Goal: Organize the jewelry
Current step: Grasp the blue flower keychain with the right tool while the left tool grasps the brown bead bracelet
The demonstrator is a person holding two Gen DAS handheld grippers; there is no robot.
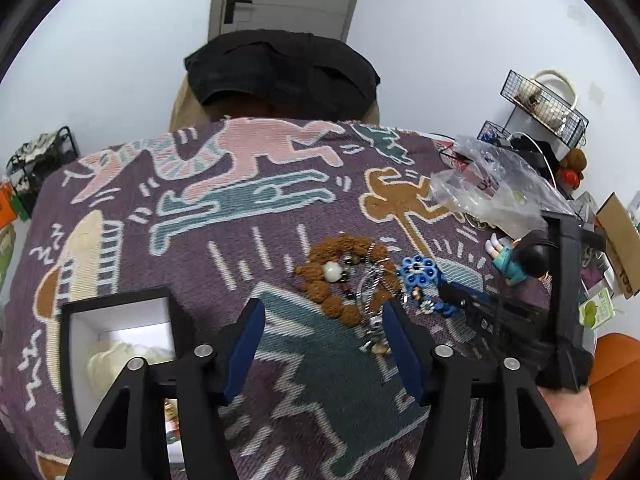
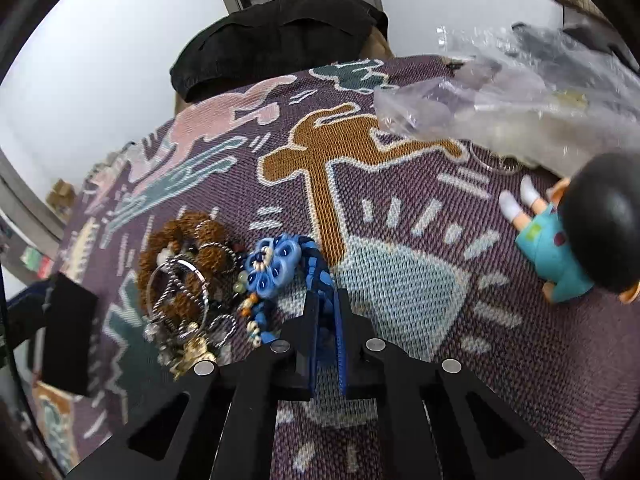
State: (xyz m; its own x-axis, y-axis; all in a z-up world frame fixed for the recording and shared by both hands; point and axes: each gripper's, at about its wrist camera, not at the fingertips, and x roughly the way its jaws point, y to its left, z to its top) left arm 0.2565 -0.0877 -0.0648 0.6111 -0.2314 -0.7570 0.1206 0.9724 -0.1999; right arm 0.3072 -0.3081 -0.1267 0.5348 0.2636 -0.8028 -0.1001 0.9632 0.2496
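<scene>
- Filling the bottom of the left wrist view, the left gripper point(image 1: 324, 320) is hovering over the cloth point(image 1: 256, 248) with its blue pads point(image 1: 246, 344) standing wide apart and holding nothing.
- Just beyond its right pad, at mid-frame, a jewelry heap is lying on the cloth: a brown bead bracelet point(image 1: 340, 276) with a white bead point(image 1: 332, 271), and silver chains point(image 1: 376, 292) lying over it.
- Right of the heap, a blue bracelet point(image 1: 420, 276) with a flower-shaped piece is lying, touching the brown beads.
- At lower left, an open box point(image 1: 120, 332) with black walls and a white lining is sitting on the cloth beside the left finger.
- At the bottom of the right wrist view, the right gripper point(image 2: 326, 320) is pinching the band of the blue bracelet point(image 2: 276, 264), its pads close together on it.
- Left of that, the brown bracelet point(image 2: 188, 240) and chains point(image 2: 180, 288) are lying in a tangle.
- At right, a doll point(image 2: 580, 240) with black hair and teal clothes is lying on the cloth.
- At upper right, a clear plastic bag point(image 2: 500, 108) is lying crumpled.
- At the top, a black garment point(image 2: 280, 40) is draping over a chair back beyond the cloth.
</scene>
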